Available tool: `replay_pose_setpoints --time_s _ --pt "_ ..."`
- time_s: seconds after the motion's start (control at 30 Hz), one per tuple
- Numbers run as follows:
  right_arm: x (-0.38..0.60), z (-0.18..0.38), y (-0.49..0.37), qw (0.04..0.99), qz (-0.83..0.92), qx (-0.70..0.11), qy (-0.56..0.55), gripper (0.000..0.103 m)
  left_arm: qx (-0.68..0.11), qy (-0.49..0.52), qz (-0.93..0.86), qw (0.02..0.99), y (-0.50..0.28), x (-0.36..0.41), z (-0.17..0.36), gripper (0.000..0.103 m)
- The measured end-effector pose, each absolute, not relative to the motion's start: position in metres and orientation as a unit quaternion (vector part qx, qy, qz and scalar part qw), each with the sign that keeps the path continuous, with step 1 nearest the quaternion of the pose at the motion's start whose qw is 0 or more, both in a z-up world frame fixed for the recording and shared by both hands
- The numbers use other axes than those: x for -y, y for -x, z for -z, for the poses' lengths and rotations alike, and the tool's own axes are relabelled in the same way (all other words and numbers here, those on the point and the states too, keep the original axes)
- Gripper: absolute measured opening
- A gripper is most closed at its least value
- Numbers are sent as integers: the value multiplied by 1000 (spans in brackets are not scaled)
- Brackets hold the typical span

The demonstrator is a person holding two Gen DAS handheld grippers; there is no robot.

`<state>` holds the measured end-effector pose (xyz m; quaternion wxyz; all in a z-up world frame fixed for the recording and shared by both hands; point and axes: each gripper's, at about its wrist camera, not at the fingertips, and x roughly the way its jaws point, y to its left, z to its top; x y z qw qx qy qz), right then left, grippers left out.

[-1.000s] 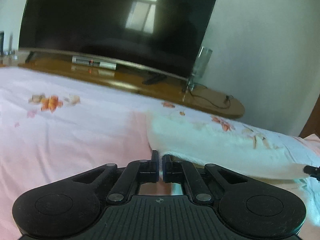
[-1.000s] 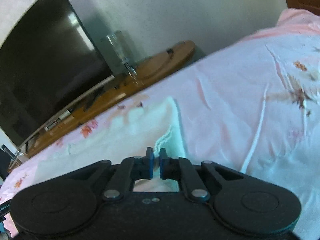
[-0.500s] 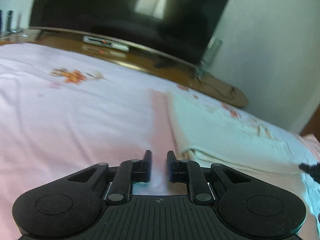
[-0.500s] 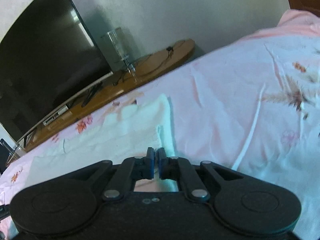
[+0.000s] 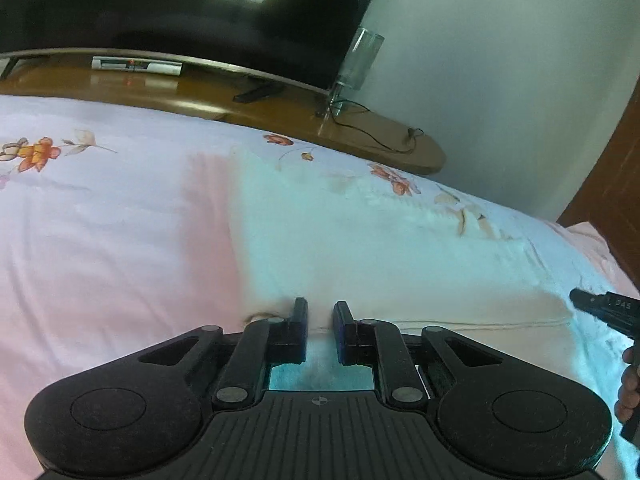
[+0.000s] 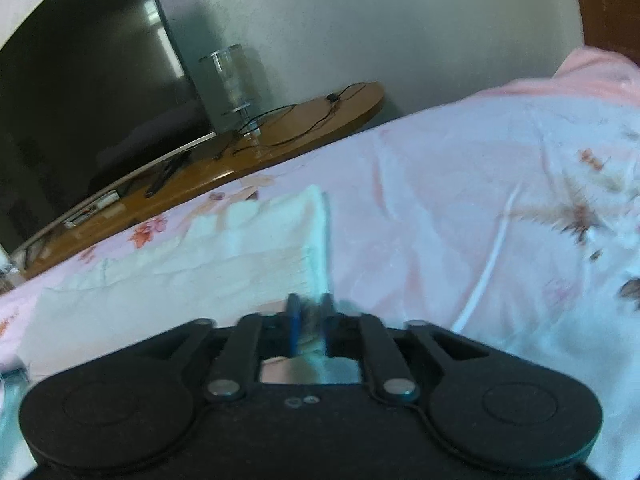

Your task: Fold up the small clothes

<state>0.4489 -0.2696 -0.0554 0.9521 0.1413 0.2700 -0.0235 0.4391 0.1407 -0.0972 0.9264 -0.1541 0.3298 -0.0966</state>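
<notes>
On the bed's pink floral sheet (image 5: pixel 100 240) lies the small white garment (image 5: pixel 380 260), spread flat with a doubled hem along its near edge, which looks like a fold just laid down and released to settle. The left claw (image 5: pixel 320 312) sits low at that near edge, jaws slightly apart, with cloth showing in the gap but the pads not pressing it. At the garment's other near corner, the right claw (image 6: pixel 310 312) has just been opening; its jaws stand narrowly spread, blurred, over the corner of the cloth, pinching nothing that I can see.
</notes>
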Motion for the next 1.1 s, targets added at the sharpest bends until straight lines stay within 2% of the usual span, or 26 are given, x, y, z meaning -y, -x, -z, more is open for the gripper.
replay_pose_setpoints --time_s 0.13,0.17,0.2,0.23,0.3,0.37,0.4,0.47,0.5,0.53,0.73,0.8,0.97,1.1 --pt "255 39 -441 968 -25 -232 -92 19 -285 144 103 942 -442 -133 80 15" --pt "247 40 -443 968 -46 -234 -77 20 -299 143 102 938 -449 -128 83 20" --pt "240 44 -446 965 -64 -245 -64 20 -323 138 104 931 -457 -123 90 42" --pt "233 51 -452 959 -75 -268 -49 17 -331 129 116 928 -462 -117 98 47" --pt "230 69 -463 950 -65 -303 -32 17 -340 96 108 929 -461 -107 86 47" --pt "233 61 -466 948 -59 -308 -46 15 -297 85 119 944 -455 -102 66 47" --pt "233 54 -466 952 -55 -296 -51 18 -278 78 117 950 -456 -100 60 48" --pt "229 44 -470 960 -58 -268 -56 21 -262 55 99 958 -471 -90 52 66" --pt "224 41 -477 960 -65 -267 -61 21 -260 48 92 960 -480 -85 52 86" --pt "215 39 -485 959 -71 -268 -62 21 -258 45 84 962 -490 -80 54 91" --pt "146 50 -520 949 -139 -280 -34 21 -315 9 78 946 -520 -44 87 91" --pt "136 64 -525 945 -132 -299 -7 22 -312 34 84 946 -519 -54 93 92" --pt "176 62 -512 958 -56 -281 0 18 -319 23 71 945 -522 -92 87 92" --pt "206 65 -512 954 -68 -287 -47 18 -331 1 76 940 -545 -100 90 92"
